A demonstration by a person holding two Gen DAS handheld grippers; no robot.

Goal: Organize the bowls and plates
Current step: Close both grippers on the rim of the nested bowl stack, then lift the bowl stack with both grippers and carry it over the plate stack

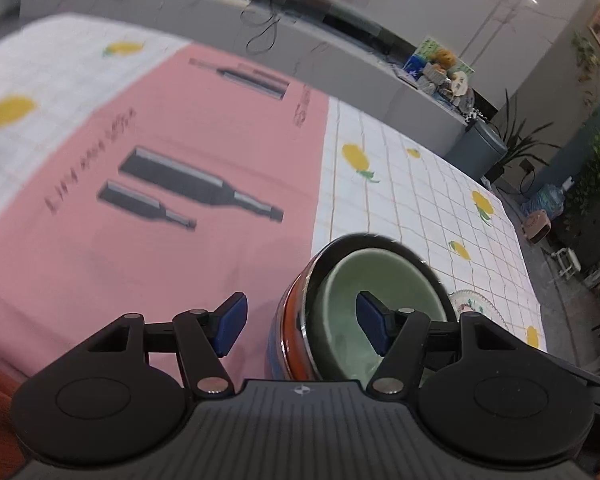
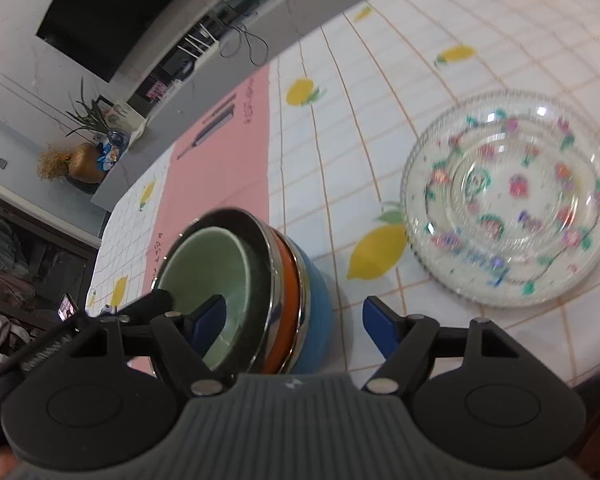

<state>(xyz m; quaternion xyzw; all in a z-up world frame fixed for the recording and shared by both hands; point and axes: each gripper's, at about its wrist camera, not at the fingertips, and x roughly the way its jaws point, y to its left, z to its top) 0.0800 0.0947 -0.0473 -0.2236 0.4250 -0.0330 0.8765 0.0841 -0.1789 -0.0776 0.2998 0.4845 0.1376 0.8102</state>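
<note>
Both tools, left (image 1: pixel 300 322) and right (image 2: pixel 294 322), spread apart straddling bowl stack (image 2: pixel 236 284); pink mat (image 1: pixel 140 160) lettering blurred, unreadable.

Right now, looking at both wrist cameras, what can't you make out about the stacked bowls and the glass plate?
- Nested bowl stack: its near side and base are hidden behind the right claw in the right wrist view.
- Pale green ceramic bowl: the left claw's finger covers part of its inside in the left wrist view.
- Clear flowered glass plate: only a sliver shows there; its pattern is blurred in the right wrist view.
</note>
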